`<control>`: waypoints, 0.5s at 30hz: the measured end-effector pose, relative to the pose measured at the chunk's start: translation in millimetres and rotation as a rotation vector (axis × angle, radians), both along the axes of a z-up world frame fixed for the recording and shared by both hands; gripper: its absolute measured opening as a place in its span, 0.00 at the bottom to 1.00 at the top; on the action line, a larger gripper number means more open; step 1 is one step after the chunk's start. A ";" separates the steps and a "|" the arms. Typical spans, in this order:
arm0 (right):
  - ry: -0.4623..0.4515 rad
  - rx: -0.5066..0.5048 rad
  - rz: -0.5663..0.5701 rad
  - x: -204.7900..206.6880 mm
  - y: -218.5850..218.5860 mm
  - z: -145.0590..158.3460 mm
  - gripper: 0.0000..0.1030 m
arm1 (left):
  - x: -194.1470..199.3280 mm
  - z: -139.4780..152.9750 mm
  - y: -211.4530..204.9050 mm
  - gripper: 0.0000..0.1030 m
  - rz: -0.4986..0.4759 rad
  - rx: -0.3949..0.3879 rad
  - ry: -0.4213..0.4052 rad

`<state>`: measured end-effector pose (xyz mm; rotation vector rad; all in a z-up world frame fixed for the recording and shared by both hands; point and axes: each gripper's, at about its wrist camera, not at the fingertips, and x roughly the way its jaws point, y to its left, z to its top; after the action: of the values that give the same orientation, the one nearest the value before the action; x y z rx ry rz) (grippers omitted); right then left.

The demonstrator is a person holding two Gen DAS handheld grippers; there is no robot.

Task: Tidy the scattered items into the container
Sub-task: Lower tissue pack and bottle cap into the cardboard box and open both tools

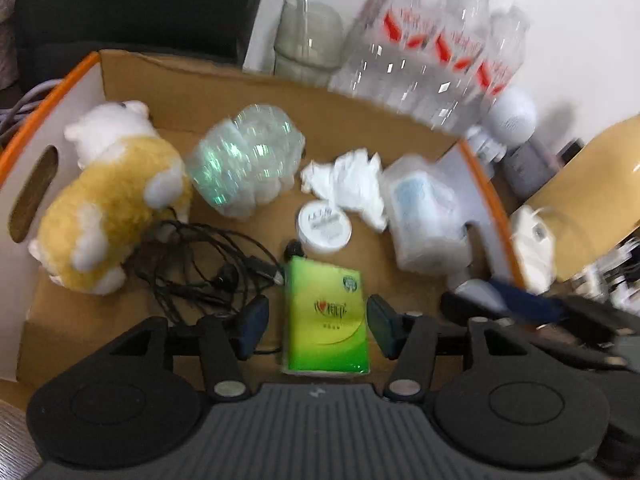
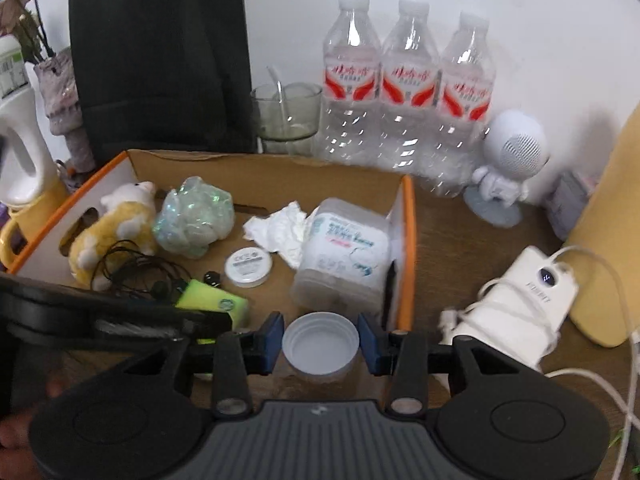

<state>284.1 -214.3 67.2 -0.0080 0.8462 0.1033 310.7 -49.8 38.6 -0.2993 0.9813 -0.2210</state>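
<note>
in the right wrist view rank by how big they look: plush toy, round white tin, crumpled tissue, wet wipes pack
1. wet wipes pack
2. plush toy
3. crumpled tissue
4. round white tin

The pack and the toy look close in size, so their order is unsure.

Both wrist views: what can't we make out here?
- Left wrist view: water bottles motion-blurred, labels unreadable.
- Left wrist view: right gripper smeared at the box's right rim; what it holds cannot be told.
- Right wrist view: green tissue pack half hidden by the left gripper.
- Right wrist view: small jar body hidden below its rim.
</note>
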 end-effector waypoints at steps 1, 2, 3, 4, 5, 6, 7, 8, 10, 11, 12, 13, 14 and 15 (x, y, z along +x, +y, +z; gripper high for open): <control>0.010 0.009 0.003 2.3 -0.3 -1.4 0.38 | -3.0 7.8 7.2 0.68 -0.007 -0.011 -0.030; 0.018 0.009 0.013 5.3 1.1 -3.1 0.38 | -3.6 14.0 10.9 0.71 -0.009 -0.010 -0.054; 0.036 0.010 0.021 9.8 3.0 -5.3 0.38 | -5.1 21.2 14.3 0.74 -0.007 0.006 -0.081; 0.056 0.012 0.025 14.7 5.8 -7.1 0.38 | -6.9 29.1 17.1 0.74 -0.009 0.036 -0.104; 0.070 0.004 0.027 19.1 9.4 -8.2 0.38 | -8.4 34.4 18.9 0.74 -0.015 0.063 -0.114; 0.085 -0.008 0.028 23.0 13.3 -9.6 0.38 | -9.0 38.2 19.5 0.74 -0.017 0.081 -0.116; 0.104 -0.015 0.032 27.5 17.0 -10.6 0.39 | -10.9 41.6 21.4 0.75 -0.018 0.097 -0.111; 0.116 -0.028 0.034 31.0 20.7 -11.4 0.40 | -12.3 43.1 23.4 0.75 -0.018 0.103 -0.106; 0.144 -0.074 0.037 37.1 27.7 -13.9 0.43 | -16.9 43.7 28.1 0.77 -0.016 0.104 -0.101; 0.158 -0.091 0.034 39.9 29.9 -15.0 0.43 | -18.4 43.0 28.4 0.77 -0.015 0.108 -0.096; 0.171 -0.103 0.034 41.5 31.6 -15.5 0.44 | -21.4 41.8 31.1 0.77 -0.009 0.113 -0.087; 0.185 -0.101 0.036 42.8 32.3 -15.3 0.46 | -22.9 39.5 32.2 0.77 -0.006 0.116 -0.080; 0.198 -0.081 0.032 43.7 31.3 -14.0 0.48 | -24.9 37.9 34.0 0.77 -0.008 0.118 -0.072; 0.210 -0.057 0.025 43.4 29.2 -12.4 0.50 | -26.5 38.5 35.3 0.77 -0.009 0.123 -0.064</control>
<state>327.5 -185.1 54.8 -0.0621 1.0591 0.1045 284.2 -14.4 77.1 -0.1746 0.9292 -0.1768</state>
